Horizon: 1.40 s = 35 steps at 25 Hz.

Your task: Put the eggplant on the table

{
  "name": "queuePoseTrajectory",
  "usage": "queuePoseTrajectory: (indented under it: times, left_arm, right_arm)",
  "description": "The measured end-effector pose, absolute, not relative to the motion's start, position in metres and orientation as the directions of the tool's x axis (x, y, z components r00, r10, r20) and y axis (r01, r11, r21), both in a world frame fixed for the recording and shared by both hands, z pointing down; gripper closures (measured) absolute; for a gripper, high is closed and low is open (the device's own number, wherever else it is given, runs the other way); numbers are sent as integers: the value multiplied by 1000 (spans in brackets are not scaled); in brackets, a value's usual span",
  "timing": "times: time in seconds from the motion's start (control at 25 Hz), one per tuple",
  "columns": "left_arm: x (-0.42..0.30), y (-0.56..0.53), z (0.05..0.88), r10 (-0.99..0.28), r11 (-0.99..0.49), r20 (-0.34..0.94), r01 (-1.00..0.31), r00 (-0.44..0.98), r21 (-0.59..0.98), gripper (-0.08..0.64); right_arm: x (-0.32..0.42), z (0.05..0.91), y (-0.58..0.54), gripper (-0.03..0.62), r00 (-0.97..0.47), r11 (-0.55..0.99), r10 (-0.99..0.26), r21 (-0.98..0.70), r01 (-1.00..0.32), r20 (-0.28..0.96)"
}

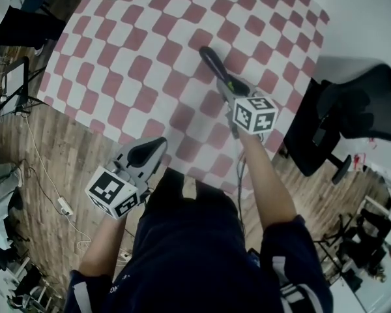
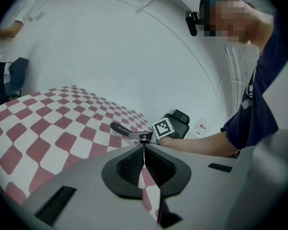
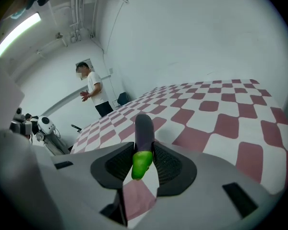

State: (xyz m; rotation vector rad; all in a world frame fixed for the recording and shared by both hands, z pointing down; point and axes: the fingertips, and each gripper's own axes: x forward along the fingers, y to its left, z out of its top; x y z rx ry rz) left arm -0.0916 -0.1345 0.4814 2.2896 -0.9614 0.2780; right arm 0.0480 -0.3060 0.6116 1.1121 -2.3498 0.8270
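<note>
On the far left is the wooden floor [image 1: 45, 155], with a thin white cable [image 1: 42, 168] lying on it. Next comes the left gripper [image 1: 158, 143]. It hangs just over the near edge of the desk [image 1: 104, 119]. In the left gripper view [image 2: 144, 146] its two jaws are pressed together, and nothing is between them.

The desk has a red and white checked cloth [image 1: 137, 38] on it.

To the right, the right gripper [image 1: 227, 83] reaches out over the cloth. It is pinching the eggplant [image 1: 213, 62]. In the right gripper view [image 3: 144, 150], the green stem end sits between the jaws and the dark purple part [image 3: 144, 126] sticks out in front. The eggplant is over the desk, but I cannot tell if its tip touches the cloth.

On the far right, a black chair [image 1: 358, 103] stands beside the desk.
</note>
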Motion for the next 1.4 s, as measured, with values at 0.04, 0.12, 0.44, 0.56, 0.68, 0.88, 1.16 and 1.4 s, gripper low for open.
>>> queuePoseTrajectory:
  times: [0.04,0.12,0.44,0.56,0.68,0.88,1.16,1.4]
  left_arm:
    - [-90,-137,482,-570,-532,417,-705,708,469,532]
    - [-87,-139,483,-572,-530,421,-709,704,465,532]
    - [-76,-136,495,-555,-521,434,-703,710,484,532]
    - [-76,-138,495,-551,-524,435,-701,712,484,532]
    - [-79,-139,494,-553,-530,430,-700,714,480,532]
    - [-87,-140,489,-561,-538,419,-699,714,471,532]
    - [-88,-136,467,-570,-578,380,-684,728,445,532]
    - [-87,-124,444,-576,-616,339,-668,744,418,532]
  right_arm:
    - [47,614,-310,459,-598,519,-548,-322,-791,585]
    - [44,621,-315,459,-594,545,-538,-290,-787,598]
    - [34,657,-313,453,-533,622,-494,-148,-769,687]
    - [32,665,-310,440,-532,625,-483,-152,-765,695]
    - [32,663,-307,365,-536,624,-488,-153,-766,689]
    - [36,637,-300,357,-563,640,-501,-156,-753,658]
    - [63,548,-257,367,-655,644,-527,-249,-723,542]
    - [85,457,-197,466,-718,641,-570,-331,-693,400]
